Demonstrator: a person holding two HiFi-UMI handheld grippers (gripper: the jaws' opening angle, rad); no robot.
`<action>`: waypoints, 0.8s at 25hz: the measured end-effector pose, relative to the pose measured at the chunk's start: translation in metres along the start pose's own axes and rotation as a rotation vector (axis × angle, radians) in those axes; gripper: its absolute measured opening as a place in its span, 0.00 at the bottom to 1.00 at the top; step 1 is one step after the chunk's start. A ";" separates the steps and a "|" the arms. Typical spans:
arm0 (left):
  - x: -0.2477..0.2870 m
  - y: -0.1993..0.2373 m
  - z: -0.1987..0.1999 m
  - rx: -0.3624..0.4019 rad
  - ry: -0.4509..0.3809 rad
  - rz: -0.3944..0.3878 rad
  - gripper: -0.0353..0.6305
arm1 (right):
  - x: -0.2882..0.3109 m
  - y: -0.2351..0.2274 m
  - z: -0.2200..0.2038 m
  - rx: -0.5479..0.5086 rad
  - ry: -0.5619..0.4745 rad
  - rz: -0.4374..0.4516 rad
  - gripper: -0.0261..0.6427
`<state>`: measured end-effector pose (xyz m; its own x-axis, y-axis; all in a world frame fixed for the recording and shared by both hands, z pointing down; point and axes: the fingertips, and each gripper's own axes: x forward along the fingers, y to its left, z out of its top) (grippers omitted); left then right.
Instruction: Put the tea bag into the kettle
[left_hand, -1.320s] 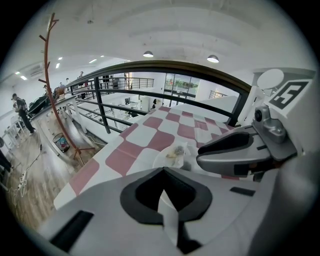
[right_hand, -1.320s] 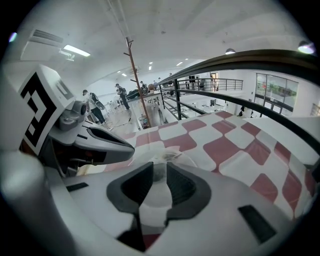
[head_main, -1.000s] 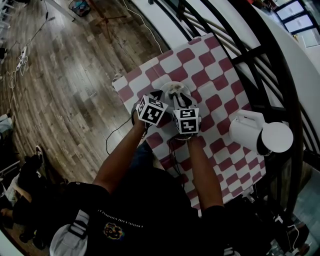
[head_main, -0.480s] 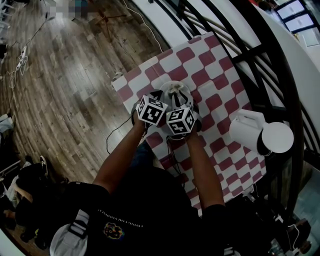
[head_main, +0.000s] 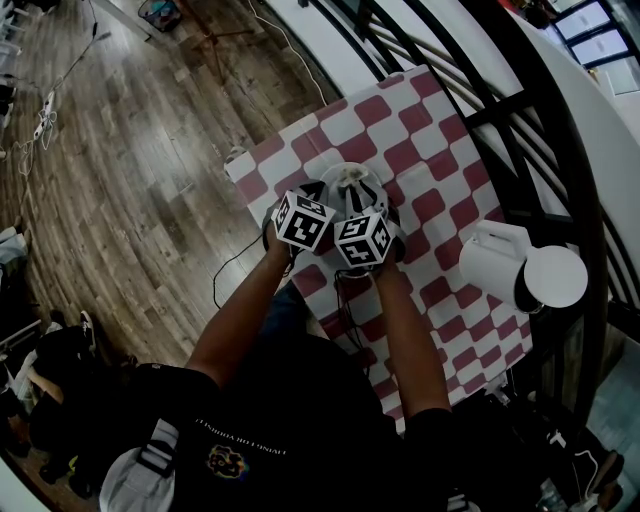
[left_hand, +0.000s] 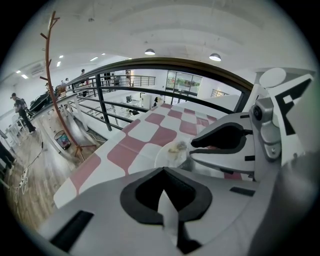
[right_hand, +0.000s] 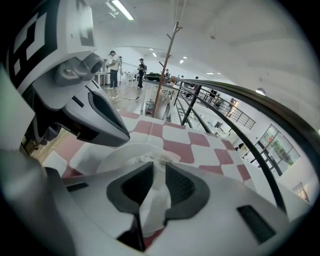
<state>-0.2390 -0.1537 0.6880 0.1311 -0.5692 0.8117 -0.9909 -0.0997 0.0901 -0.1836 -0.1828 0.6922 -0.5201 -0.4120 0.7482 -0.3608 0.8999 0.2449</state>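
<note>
A white tea bag packet (right_hand: 152, 200) is pinched between the jaws of my right gripper (right_hand: 153, 186), just above a white plate (right_hand: 117, 154). My left gripper (left_hand: 166, 212) is shut on a thin white paper strip (left_hand: 169, 220), likely part of the same packet. In the head view the left gripper (head_main: 322, 198) and the right gripper (head_main: 352, 208) stand close together over the plate (head_main: 350, 176), which has some pale bits on it. The white kettle (head_main: 500, 262) stands to the right on the checked table (head_main: 420, 120), well apart from both grippers.
The table is small, and its left edge (head_main: 262, 165) drops to a wooden floor. A dark curved railing (head_main: 520, 110) runs along the far right side behind the kettle. A cable (head_main: 232, 268) hangs off the near-left corner.
My right gripper has shifted left and turned, so it now sits right beside the left gripper above the plate. The left gripper and the kettle have stayed put.
</note>
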 end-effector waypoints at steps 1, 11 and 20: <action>0.000 0.001 0.000 -0.001 0.000 0.002 0.05 | 0.000 -0.001 0.000 -0.003 -0.004 -0.004 0.16; -0.003 0.004 -0.001 -0.003 -0.001 0.010 0.05 | -0.007 -0.006 -0.003 0.037 -0.031 -0.025 0.06; -0.003 0.001 0.004 0.002 -0.003 0.009 0.05 | -0.012 -0.016 0.001 0.038 -0.044 -0.047 0.06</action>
<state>-0.2399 -0.1550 0.6831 0.1227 -0.5725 0.8106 -0.9919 -0.0965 0.0821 -0.1725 -0.1922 0.6781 -0.5353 -0.4603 0.7083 -0.4140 0.8738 0.2550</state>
